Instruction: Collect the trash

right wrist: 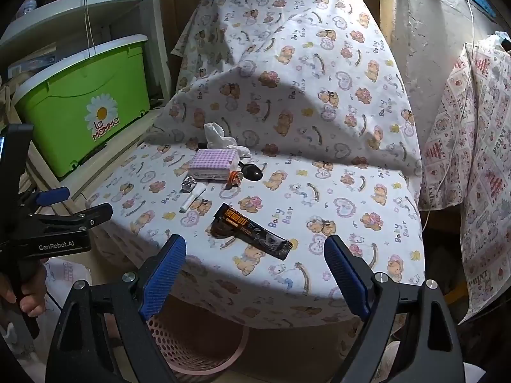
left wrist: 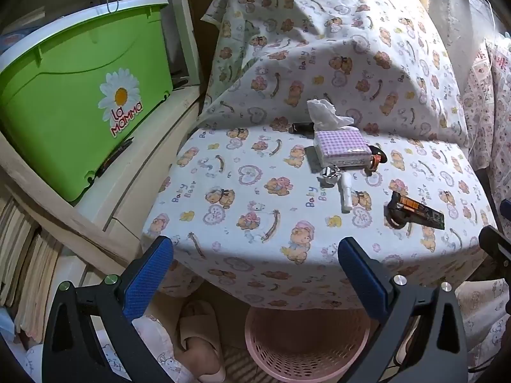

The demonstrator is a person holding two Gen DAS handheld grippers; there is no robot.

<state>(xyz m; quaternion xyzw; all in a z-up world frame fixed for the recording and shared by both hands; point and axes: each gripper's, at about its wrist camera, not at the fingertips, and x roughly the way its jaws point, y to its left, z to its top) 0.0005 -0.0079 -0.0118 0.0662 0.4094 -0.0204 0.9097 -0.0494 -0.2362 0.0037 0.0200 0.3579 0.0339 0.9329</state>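
Wrapper (right wrist: 252, 234) on table (right wrist: 351, 198) — basket (left wrist: 303, 348) below

- The place was a cramped room in a home, used for living and storage.
- A small table (left wrist: 242, 255) wore a teddy-bear print cloth (right wrist: 319, 102).
- A green lidded storage box (left wrist: 80, 102) sat on pale shelving (left wrist: 134, 172) beside it.
- A pink plastic basket (left wrist: 303, 348) and a beige slipper (left wrist: 198, 335) lay on the floor.
- A tissue pack (left wrist: 341, 150) rested on the table.

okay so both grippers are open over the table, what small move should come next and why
Probably ease the right gripper forward and down onto the dark wrapper. It lies flat just ahead of the open fingers, the nearest piece of trash, with the pink basket below the table edge.
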